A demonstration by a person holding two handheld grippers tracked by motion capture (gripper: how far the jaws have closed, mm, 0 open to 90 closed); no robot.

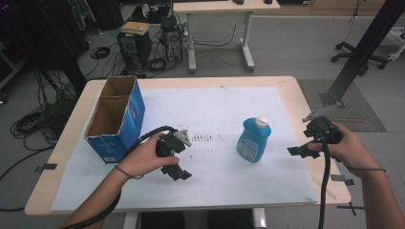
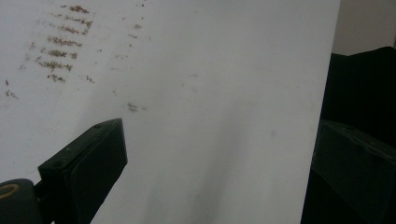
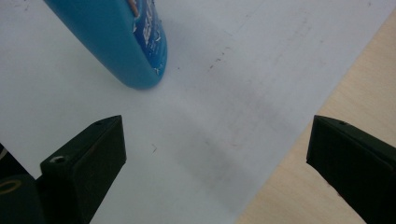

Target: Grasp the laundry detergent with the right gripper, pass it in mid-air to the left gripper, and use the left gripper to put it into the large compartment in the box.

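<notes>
Both pairs of jaws stand spread and empty. The right gripper hovers at the tabletop's 3 o'clock edge, just right of the upright blue bottle. The left gripper hangs over the white sheet at 7 o'clock. An open blue box stands at 10 o'clock.

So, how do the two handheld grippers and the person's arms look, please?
Both are black. The left gripper has blocky, flat-faced jaws, a grey three-cornered plate on top and a thick black cable looping back along the forearm. The right gripper trails a similar black cable downwards. Both forearms are without sleeves; each wrist carries a thin dark band.
</notes>
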